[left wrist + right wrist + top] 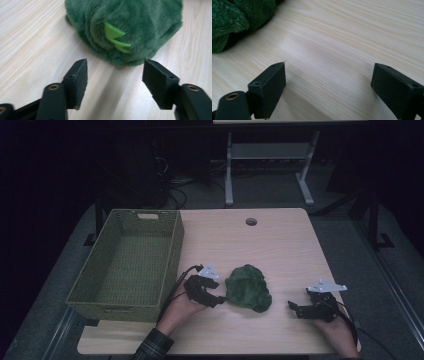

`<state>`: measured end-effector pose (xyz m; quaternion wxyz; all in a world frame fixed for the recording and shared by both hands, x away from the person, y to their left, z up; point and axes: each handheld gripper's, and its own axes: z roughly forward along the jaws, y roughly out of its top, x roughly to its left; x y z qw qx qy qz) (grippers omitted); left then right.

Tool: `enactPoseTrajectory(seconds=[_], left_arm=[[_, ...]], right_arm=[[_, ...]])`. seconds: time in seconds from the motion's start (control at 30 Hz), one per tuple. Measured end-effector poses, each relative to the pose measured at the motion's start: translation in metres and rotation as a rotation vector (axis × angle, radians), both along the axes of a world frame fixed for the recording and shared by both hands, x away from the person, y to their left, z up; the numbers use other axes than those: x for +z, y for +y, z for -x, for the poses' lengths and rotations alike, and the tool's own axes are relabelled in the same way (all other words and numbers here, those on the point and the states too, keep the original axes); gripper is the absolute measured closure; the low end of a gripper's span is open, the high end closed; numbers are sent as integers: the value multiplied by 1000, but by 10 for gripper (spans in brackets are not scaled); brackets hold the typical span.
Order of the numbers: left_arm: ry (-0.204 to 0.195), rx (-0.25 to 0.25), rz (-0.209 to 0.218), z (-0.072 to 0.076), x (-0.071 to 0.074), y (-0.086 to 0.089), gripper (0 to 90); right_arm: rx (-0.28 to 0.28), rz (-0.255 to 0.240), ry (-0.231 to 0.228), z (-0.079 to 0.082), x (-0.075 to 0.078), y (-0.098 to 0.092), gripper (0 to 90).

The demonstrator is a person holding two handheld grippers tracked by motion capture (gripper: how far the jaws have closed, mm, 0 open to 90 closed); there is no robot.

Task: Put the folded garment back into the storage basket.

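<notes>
While both grippers sit low on the table (280, 245) w/ nothing in them, the green plush (248, 287) lies near-centre, a bit toward the near edge, between the two hands; well apart from the green woven basket (125, 265) at far left.

Left gripper (220, 299): jaws apart, nothing between pads; tips just beside the plush's left side, can't tell from above if touching; left gripper view puts the plush (125, 27) just past the tips, a sliver of table between.

Handling, my read: soft, light, furry pile; should squash under the pads, not fragile, not slippery; floppy, so it'll likely sag or unfold if lifted by one corner. Best bite prob a thick fold or the bulging near edge facing the left jaws; pinch deep enough to get stuffing or doubled fabric, not just fur tips. Avoid the lime felt spikes (116, 37); thin, would slip out or tug.

Right gripper (294, 307): jaws apart too, empty; well to the right of the plush, pointing left toward it.

Views differ: high view gives layout, basket vs plush vs both hands, but plush is a dark lump, no detail; left gripper view gives fur texture, spikes, jaw alignment; right gripper view shows wood grain between its jaws and a corner of plush (234, 22) far left, so that side isn't lined up yet.
</notes>
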<state>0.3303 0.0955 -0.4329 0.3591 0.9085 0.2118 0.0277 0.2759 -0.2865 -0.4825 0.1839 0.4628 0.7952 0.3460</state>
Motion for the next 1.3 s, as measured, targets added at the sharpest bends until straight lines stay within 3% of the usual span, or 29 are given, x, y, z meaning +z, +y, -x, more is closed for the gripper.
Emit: enactPoseTrajectory(seconds=[0.17, 0.2, 0.37, 0.47, 0.67, 0.93, 1.3], left_arm=[[-11, -18, -11, -2, 8, -5, 242], [-14, -9, 1, -1, 10, -6, 242], [-37, -34, -21, -4, 20, -13, 176], [-32, -45, -23, -6, 25, -21, 156], [-60, -112, -82, -14, 36, -36, 138], [-85, -157, -128, -23, 37, -52, 138], [-36, -224, -161, -35, 18, -67, 128]], right_arm=[[0, 0, 0, 0, 0, 0, 118], [0, 0, 0, 0, 0, 0, 118], [-1, -1, 0, 0, 0, 0, 119], [-2, -1, 0, 0, 0, 0, 122], [-6, 0, -2, 0, 0, 0, 133], [-7, -1, -4, 0, 0, -1, 137], [-9, -1, -6, 0, 0, -1, 142]])
